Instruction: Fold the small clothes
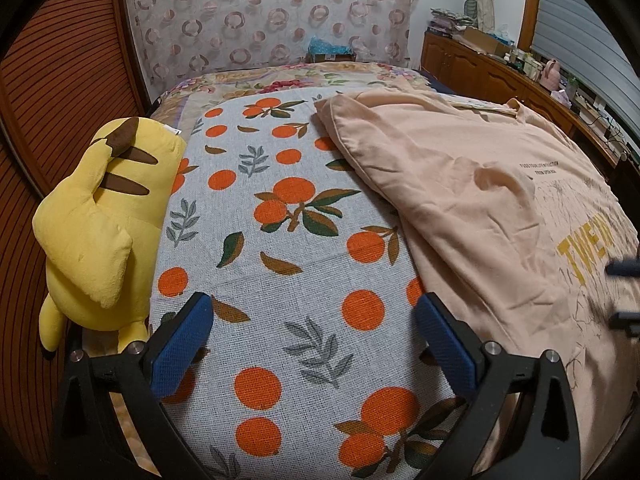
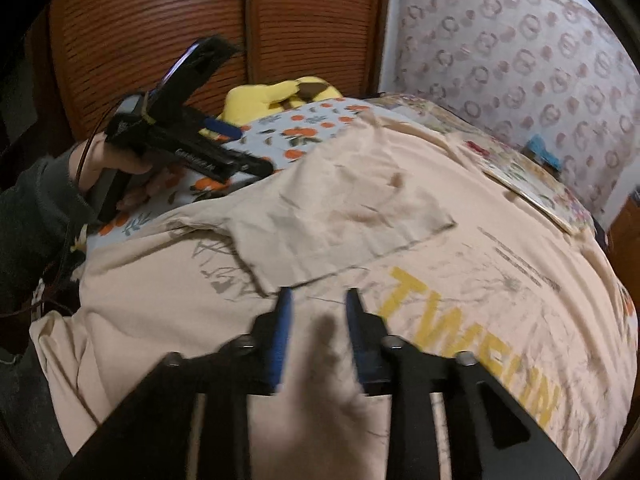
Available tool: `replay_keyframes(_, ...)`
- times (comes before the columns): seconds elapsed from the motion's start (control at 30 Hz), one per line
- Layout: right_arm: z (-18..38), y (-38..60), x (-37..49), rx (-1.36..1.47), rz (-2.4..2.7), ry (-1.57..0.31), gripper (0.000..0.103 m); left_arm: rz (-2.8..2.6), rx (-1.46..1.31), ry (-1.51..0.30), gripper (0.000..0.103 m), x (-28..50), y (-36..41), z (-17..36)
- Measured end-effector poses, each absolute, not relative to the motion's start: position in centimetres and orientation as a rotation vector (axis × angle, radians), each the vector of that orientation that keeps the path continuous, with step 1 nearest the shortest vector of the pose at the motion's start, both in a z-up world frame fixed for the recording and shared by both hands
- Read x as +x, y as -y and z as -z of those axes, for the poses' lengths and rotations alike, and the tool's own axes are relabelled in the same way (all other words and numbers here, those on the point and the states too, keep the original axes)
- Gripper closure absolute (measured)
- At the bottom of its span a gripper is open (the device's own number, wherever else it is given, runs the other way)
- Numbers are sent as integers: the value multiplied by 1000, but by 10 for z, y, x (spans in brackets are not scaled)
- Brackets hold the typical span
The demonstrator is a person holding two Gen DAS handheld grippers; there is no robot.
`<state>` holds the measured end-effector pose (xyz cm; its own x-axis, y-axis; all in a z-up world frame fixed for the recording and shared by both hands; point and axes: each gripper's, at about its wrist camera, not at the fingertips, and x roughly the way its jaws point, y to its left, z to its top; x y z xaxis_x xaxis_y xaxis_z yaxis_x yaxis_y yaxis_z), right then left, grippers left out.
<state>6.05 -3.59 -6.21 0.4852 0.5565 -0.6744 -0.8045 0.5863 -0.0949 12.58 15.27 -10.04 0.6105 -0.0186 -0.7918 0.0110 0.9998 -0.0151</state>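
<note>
1. The peach shirt (image 2: 360,360) lies spread on the bed, print side up, covering the right part of the orange-print cloth (image 1: 280,240). One sleeve (image 2: 336,224) is already folded in over the chest, just left of the yellow lettering (image 2: 460,340).

2. The left gripper (image 1: 312,332) hovers over bare cloth just left of the shirt, its fingers (image 1: 184,344) spread wide with nothing between them.

3. The right gripper (image 2: 318,332) hangs over the shirt's lower front, just below the folded sleeve. Its fingers (image 2: 280,340) are partly apart and hold no fabric (the view is blurred, so whether the tips brush the shirt I cannot tell).

4. The step in hand looks like the next fold of the body. To do it well, each gripper should pinch a single layer at a hem or side seam, not mid-panel, and lift both ends together so the crease runs straight past the lettering.

5. The shirt's left edge (image 1: 400,208) runs diagonally across the cloth, in easy reach of the left gripper.

6. Left of the shirt the cloth is clear as far as the yellow plush toy (image 1: 104,220), which sits at the bed's edge (avoid sweeping it off).

7. Beyond the shirt, floral bedding (image 1: 280,80) gives more room.
</note>
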Motion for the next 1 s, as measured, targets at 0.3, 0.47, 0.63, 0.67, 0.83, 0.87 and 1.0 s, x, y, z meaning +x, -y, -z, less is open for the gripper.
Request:
replay_keyframes(0.3,44,125,72,-306,-649,-610,57,-4,-21,-806,2,112,-152,80)
replay_keyframes(0.47,35,191,73,-232,-507,-602,57,48,-51,-703,2,99,-129,45)
replay_keyframes(0.63,35,251,68,-180,-370,-601,57,110,-10,-637,2,93,-87,22)
replay_keyframes(0.67,37,261,68,-167,-346,-607,57,119,-5,-633,2,92,-81,21)
replay_keyframes(0.83,54,302,65,-104,-253,-652,57,186,19,-641,2,92,-43,23)
replay_keyframes(0.87,58,311,64,-96,-237,-661,57,203,20,-645,2,92,-35,25)
replay_keyframes(1.0,74,340,64,-60,-191,-704,57,246,37,-663,2,92,-11,30)
